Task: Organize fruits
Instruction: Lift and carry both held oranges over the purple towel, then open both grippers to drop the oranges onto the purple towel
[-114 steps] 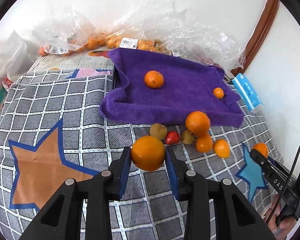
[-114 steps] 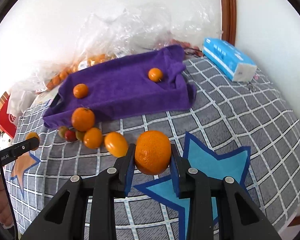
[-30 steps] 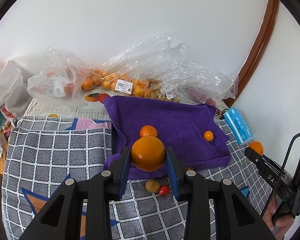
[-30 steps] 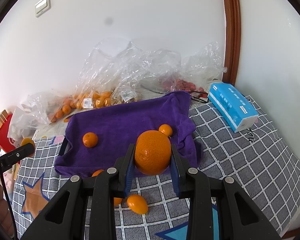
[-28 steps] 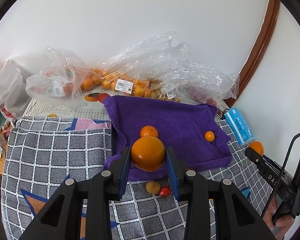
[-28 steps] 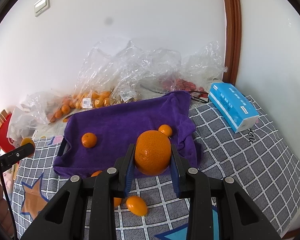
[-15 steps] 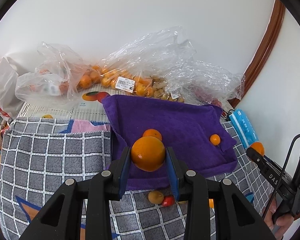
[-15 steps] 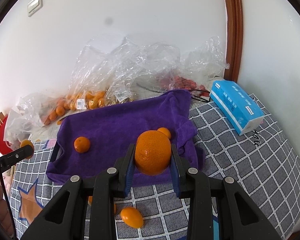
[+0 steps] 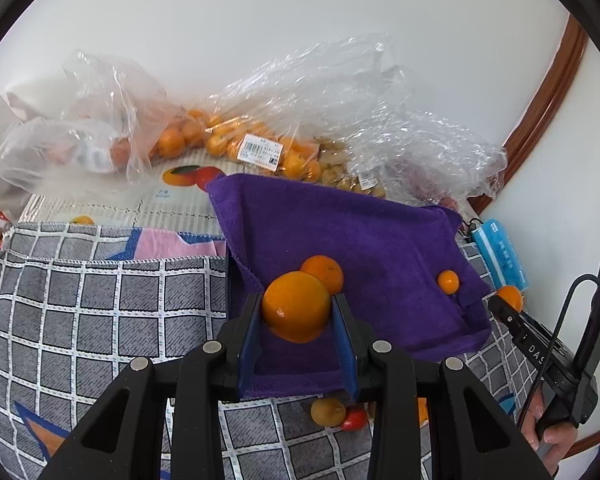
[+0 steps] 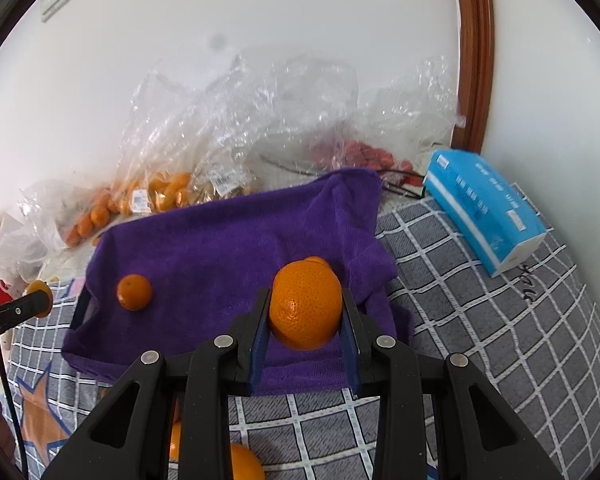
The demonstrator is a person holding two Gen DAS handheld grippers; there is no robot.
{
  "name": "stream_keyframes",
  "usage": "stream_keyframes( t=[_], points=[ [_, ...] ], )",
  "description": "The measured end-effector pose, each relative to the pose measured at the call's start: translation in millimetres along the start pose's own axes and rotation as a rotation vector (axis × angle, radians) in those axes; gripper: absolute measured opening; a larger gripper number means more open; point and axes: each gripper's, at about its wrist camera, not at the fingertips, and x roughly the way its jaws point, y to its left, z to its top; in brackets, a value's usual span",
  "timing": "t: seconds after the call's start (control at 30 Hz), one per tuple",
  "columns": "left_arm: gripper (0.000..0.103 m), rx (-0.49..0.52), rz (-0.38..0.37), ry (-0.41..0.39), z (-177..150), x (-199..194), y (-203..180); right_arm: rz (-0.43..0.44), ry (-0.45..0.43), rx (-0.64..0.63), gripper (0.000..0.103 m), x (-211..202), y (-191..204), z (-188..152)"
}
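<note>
Two oranges point(image 9: 322, 272) on towel point(image 9: 364, 232); bags point(image 9: 300, 92) behind; tissue box point(image 10: 488, 220) right.

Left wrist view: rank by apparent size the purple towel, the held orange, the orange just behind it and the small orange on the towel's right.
1. purple towel
2. held orange, though nearness inflates it
3. orange behind it, partly hidden
4. small orange

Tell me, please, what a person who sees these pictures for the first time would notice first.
Each claw grips a big orange: the left claw holds one orange, the right claw another orange, both above the near part of a purple towel. Two smaller oranges lie on the towel, with clear fruit bags behind.
</note>
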Motion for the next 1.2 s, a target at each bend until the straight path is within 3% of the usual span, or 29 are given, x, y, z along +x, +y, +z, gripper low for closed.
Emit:
stream_keyframes(
  t=[0.53,0.97,1.1,1.2],
  points=[
    [0.033,0.006,-0.007,0.097,-4.3,57.9,-1.1,0.004,0.096,0.013,0.032,62.7,-4.9,-11.2],
    [0.033,0.016,-0.009,0.121,-5.8,75.7,-3.4,-0.004,0.120,-0.016,0.033,74.5,-1.1,-13.5],
    [0.033,0.020,0.000,0.127,-7.1,78.2,-5.1,-0.001,0.091,-0.037,0.051,62.0,1.7,-11.5],
    [0.036,0.019,0.010,0.141,-6.2,77.7,-6.5,-0.019,0.063,-0.053,0.056,49.3,2.9,-9.4]
  ],
)
